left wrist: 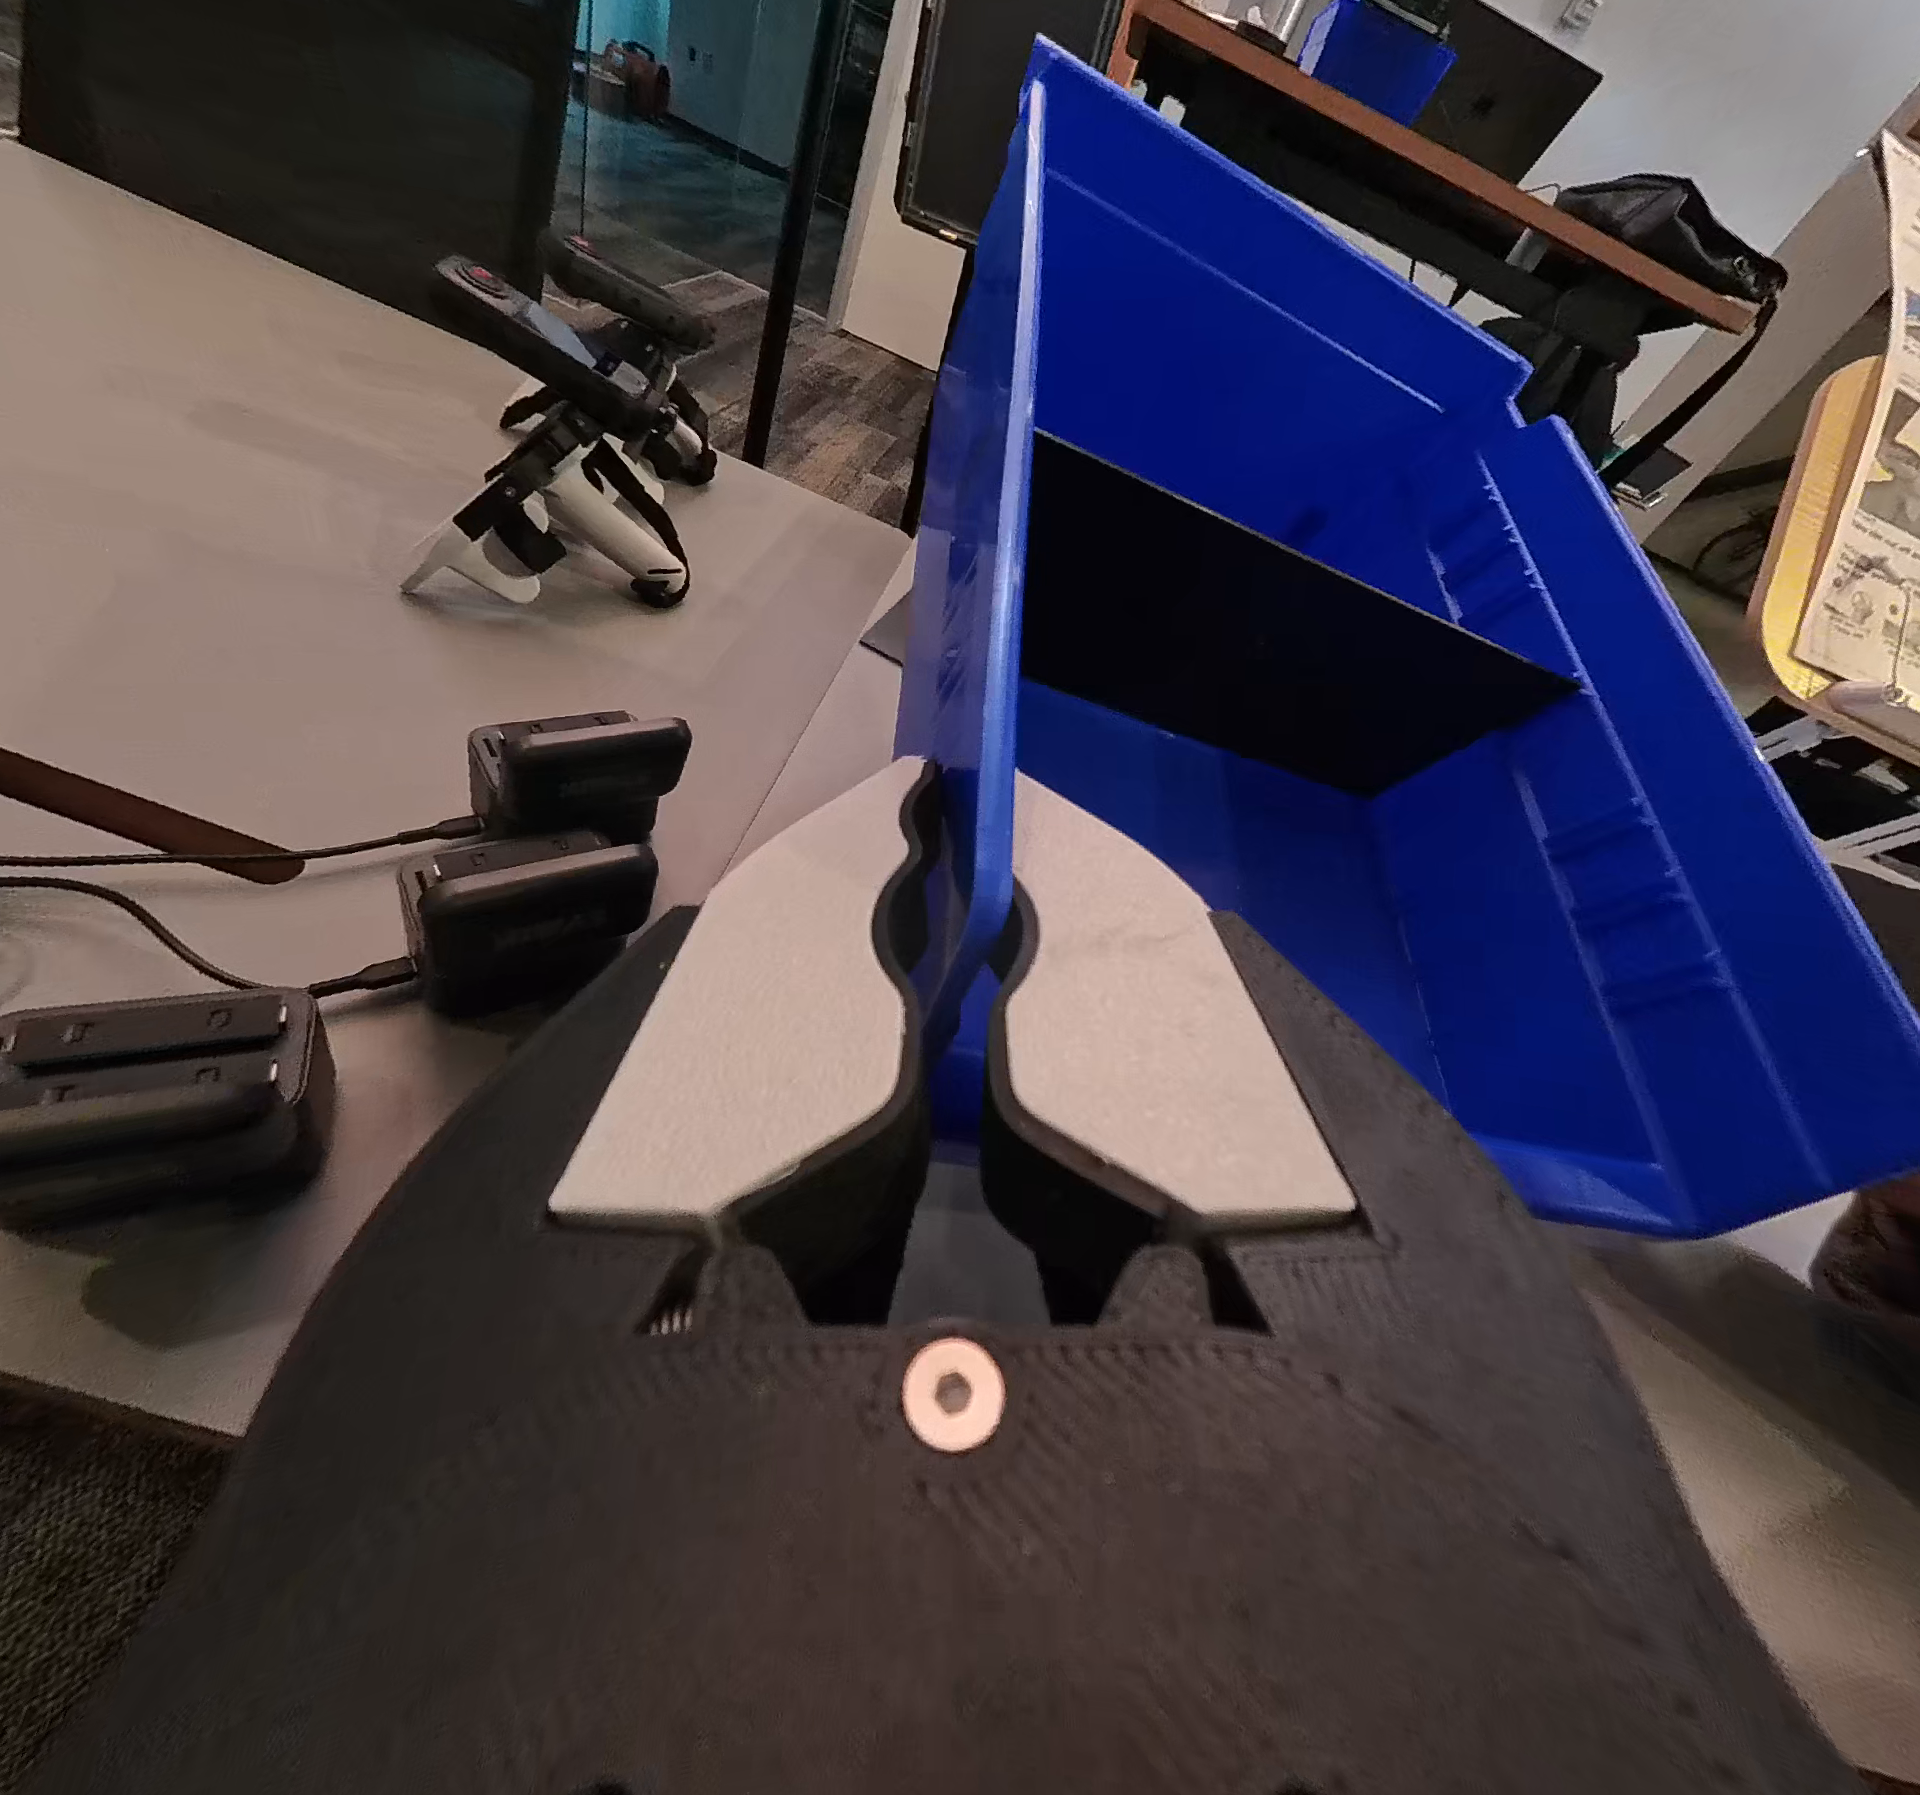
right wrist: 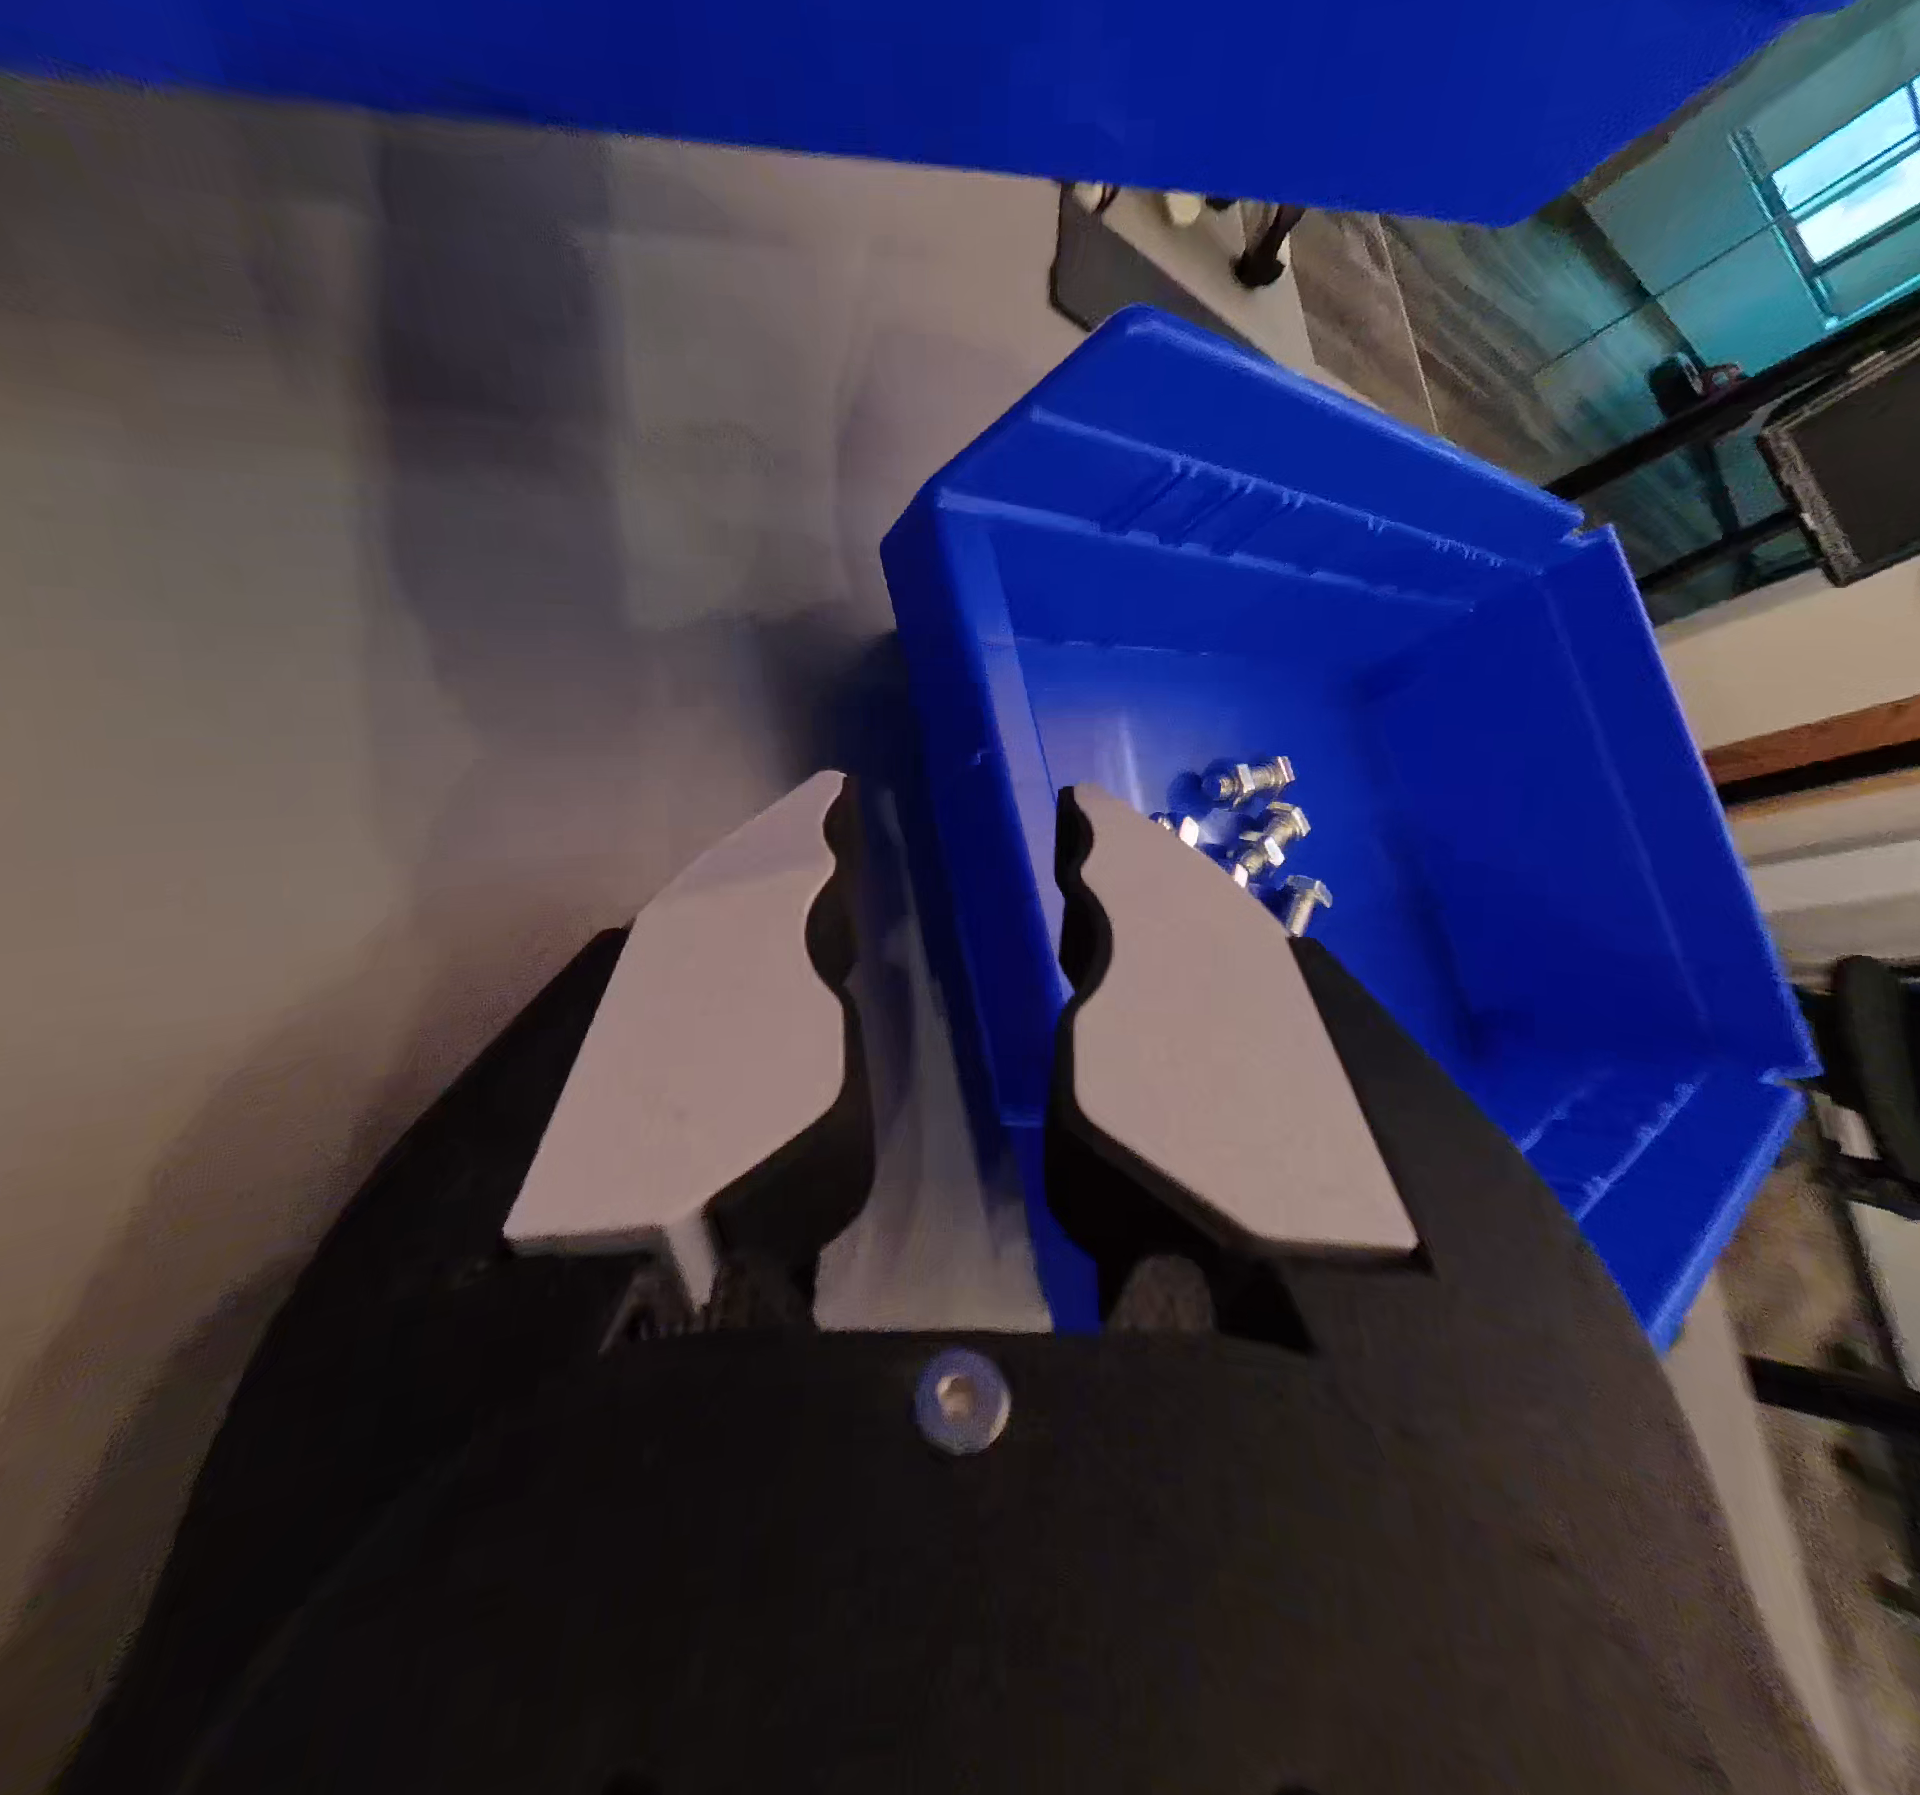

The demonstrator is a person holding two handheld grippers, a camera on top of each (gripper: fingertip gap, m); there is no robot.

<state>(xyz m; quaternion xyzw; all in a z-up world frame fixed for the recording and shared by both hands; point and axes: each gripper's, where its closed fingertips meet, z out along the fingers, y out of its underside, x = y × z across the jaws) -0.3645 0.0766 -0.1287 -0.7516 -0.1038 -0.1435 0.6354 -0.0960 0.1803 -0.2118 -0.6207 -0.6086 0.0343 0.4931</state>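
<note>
The grey table (left wrist: 208,519) bears everything. Above it, the left gripper (left wrist: 971,810) is clamped on the side wall of a tilted blue bin (left wrist: 1299,395) with a black divider (left wrist: 1247,623). On the table, the right gripper (right wrist: 951,810) straddles, parted, the wall of a second blue bin (right wrist: 1455,966) holding silver bolts (right wrist: 1262,836). Black charger cases (left wrist: 540,841) lie beside the lifted bin

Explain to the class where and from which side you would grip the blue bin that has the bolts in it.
Probably the thin side wall of the blue bin, taken from above at the rim. The right gripper already straddles that wall, one finger outside, one inside, jaws open. The wall is thin and upright enough to fit between the fingers, and the bolts lie clear of it.
</note>
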